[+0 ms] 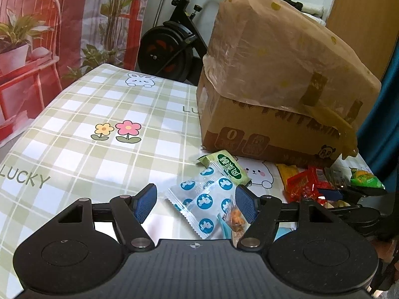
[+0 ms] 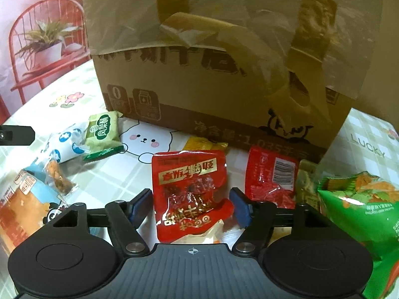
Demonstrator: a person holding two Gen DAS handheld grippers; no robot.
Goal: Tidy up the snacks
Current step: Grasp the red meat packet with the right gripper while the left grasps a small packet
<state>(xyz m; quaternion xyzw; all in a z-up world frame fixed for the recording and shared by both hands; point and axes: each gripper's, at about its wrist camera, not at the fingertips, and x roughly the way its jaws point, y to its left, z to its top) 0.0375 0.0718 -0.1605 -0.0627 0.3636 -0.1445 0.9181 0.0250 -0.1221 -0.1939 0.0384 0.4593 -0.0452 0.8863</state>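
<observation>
In the left wrist view my left gripper (image 1: 195,205) stands open low over the checked tablecloth (image 1: 99,104). A white packet with blue circles (image 1: 202,204) lies between its blue pads, which do not press on it. A green packet (image 1: 230,168) lies just beyond, and a small clear packet of orange snack (image 1: 235,220) sits by the right pad. In the right wrist view my right gripper (image 2: 190,208) is open around a red foil packet (image 2: 189,182) lying on the table. A second red packet (image 2: 271,177) lies to its right.
A tall cardboard box (image 1: 261,134) topped with a brown bag stands close behind the snacks, also filling the right wrist view as the box (image 2: 199,94). A green crisp bag (image 2: 361,211), a yellow packet (image 2: 204,144) and a blue-orange packet (image 2: 22,199) lie around. An exercise bike (image 1: 172,47) stands past the table.
</observation>
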